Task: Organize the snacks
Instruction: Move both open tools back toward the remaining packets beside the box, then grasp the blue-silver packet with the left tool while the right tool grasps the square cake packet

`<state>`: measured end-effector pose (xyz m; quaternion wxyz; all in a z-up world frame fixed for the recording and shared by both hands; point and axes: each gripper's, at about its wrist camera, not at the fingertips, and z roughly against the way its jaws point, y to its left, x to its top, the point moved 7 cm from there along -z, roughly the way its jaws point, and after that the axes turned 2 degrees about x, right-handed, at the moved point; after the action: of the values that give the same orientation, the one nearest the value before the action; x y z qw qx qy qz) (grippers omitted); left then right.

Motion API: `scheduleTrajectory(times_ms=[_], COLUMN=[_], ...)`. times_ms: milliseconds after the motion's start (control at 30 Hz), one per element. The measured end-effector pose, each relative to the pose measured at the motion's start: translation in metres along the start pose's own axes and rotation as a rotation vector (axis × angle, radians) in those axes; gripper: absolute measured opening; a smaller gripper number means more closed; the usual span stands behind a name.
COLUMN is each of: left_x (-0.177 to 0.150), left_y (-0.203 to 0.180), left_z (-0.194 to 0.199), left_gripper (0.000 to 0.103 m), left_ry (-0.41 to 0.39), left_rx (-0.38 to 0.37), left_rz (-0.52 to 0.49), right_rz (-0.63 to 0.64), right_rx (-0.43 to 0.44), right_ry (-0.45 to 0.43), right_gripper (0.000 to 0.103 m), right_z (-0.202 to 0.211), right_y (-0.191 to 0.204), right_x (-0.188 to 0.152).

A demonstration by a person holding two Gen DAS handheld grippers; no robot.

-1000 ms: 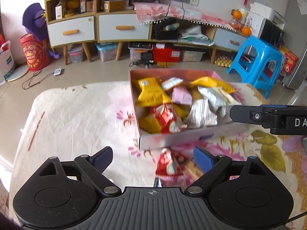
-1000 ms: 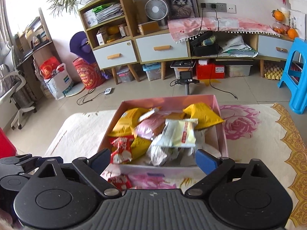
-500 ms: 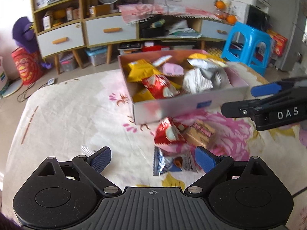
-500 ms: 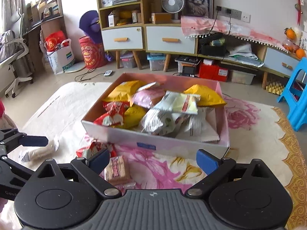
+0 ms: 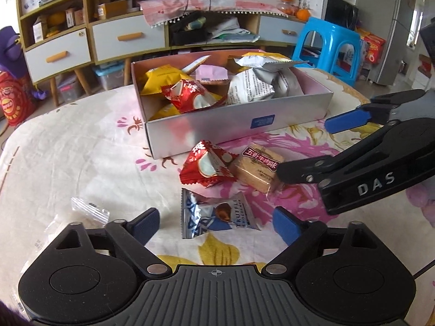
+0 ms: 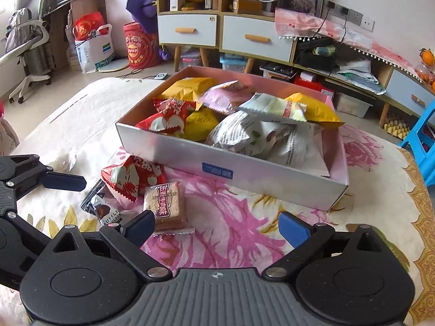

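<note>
Snacks loose on the flowered cloth of the surface (image 5: 81, 146), just near of the pink box (image 5: 239, 121): red packet (image 5: 206, 167) touching the tan biscuit pack (image 5: 257, 167) on its right, silver-blue truffle chocolate wrapper (image 5: 214, 216) nearer still, clear wrapper (image 5: 89, 210) well apart to the left. Box stands open, filled with yellow, red, pink and silver-white packets, one red packet (image 5: 187, 97) on top at its left end. Left tool (image 5: 216, 221) hovers low over the truffle wrapper, jaws wide but just closing a little; the wrapper lies between the blue pads (image 5: 284, 224), pads not pressing it, nothing held. Right tool (image 6: 216, 224) also spread wide and empty; in its own view the biscuit pack (image 6: 165, 206) sits just inside its left pad, not gripped. From the left wrist view the right tool's near finger reaches in from the right, its tip at the biscuit pack's right edge; contact unclear. Blue stool (image 5: 329, 43) and drawer cabinet (image 5: 108, 43) stand far behind on the floor.
</note>
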<state>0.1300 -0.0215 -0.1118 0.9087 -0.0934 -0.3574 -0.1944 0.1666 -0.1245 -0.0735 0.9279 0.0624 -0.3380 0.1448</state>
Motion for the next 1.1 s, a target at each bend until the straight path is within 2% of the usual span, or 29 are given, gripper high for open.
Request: scheduleTrajectory(times_ms=[67, 333, 467, 600, 667, 733, 833, 1100], left_x=[0.001, 0.005, 0.005, 0.003, 0.003, 0.002, 0.004, 0.004], left_y=[-0.001, 0.001, 0.004, 0.009, 0.013, 0.017, 0.024, 0.024], left_z=[0.000, 0.001, 0.003, 0.008, 0.010, 0.012, 0.015, 0.014], left_gripper=[0.080, 0.043, 0.040, 0.038, 0.038, 0.031, 0.028, 0.031], left_ry=[-0.002, -0.009, 0.006, 0.012, 0.015, 0.013, 0.013, 0.027], left_rx=[-0.014, -0.033, -0.040, -0.034, -0.031, -0.022, -0.029, 0.003], left_rz=[-0.003, -0.012, -0.004, -0.009, -0.004, 0.003, 0.028, 0.024], right_rz=[0.005, 0.001, -0.012, -0.045, -0.050, -0.037, -0.017, 0.078], right_rx=[0.006, 0.035, 0.052, 0.077, 0.086, 0.086, 0.082, 0.056], right_ry=[0.008, 0.018, 0.025, 0.047, 0.050, 0.049, 0.046, 0.037], right_gripper=[0.090, 0.088, 0.081, 0.067, 0.066, 0.063, 0.059, 0.038], right_z=[-0.002, -0.010, -0.013, -0.018, -0.018, -0.018, -0.019, -0.019], right_y=[0.002, 0.012, 0.015, 0.015, 0.017, 0.019, 0.022, 0.033], right_x=[-0.001, 0.001, 0.003, 0.002, 0.002, 0.002, 0.003, 0.004])
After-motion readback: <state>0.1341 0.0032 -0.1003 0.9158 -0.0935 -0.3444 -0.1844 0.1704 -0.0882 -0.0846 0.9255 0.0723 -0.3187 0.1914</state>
